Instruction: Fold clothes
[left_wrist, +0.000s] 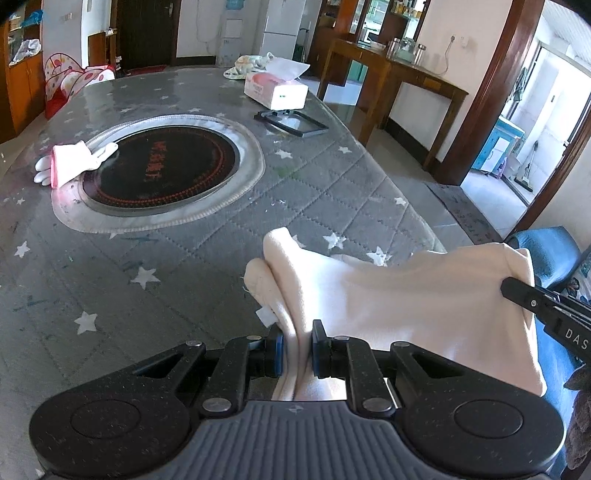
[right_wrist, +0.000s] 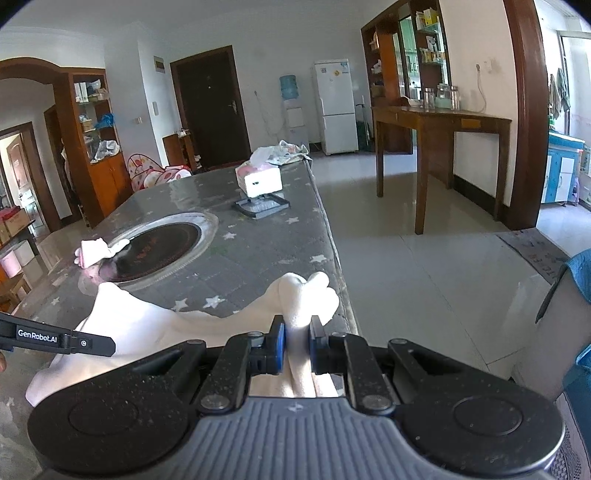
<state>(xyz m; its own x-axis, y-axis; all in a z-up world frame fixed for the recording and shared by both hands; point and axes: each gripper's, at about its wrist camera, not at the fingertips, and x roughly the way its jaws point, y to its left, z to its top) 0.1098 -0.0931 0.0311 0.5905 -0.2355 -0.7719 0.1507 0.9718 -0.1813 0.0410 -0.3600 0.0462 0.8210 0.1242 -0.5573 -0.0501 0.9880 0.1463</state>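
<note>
**A:** What sat closest to the lens?

**B:** The left gripper (left_wrist: 297, 347), at six o'clock in its own view, blue pads pinching a bunched fold of the cream garment (left_wrist: 388, 295). The right gripper (right_wrist: 297, 341) did the same in its view, nipping the other gathered end of that cloth.

**A:** Then take it from the biggest thing down.

**B:** The grey star-quilted table (left_wrist: 184, 258) filled most of the frame. A round cooktop (left_wrist: 159, 170) was sunk into it at about ten o'clock from the left gripper. A tissue box (left_wrist: 277, 90) stood toward twelve, a small white-and-pink garment (left_wrist: 70, 164) at the cooktop's nine o'clock edge.

**A:** And the cream piece?

**B:** Strung between the two grippers over the table's near right corner. Its long axis ran gripper to gripper, roughly nine to three, the rest hanging below.

**A:** Which step, in your judgement?

**B:** Carrying it in to lay flat. Next likely called for lowering both ends evenly onto the quilt, keeping tension so it spread without wrinkles.
</note>
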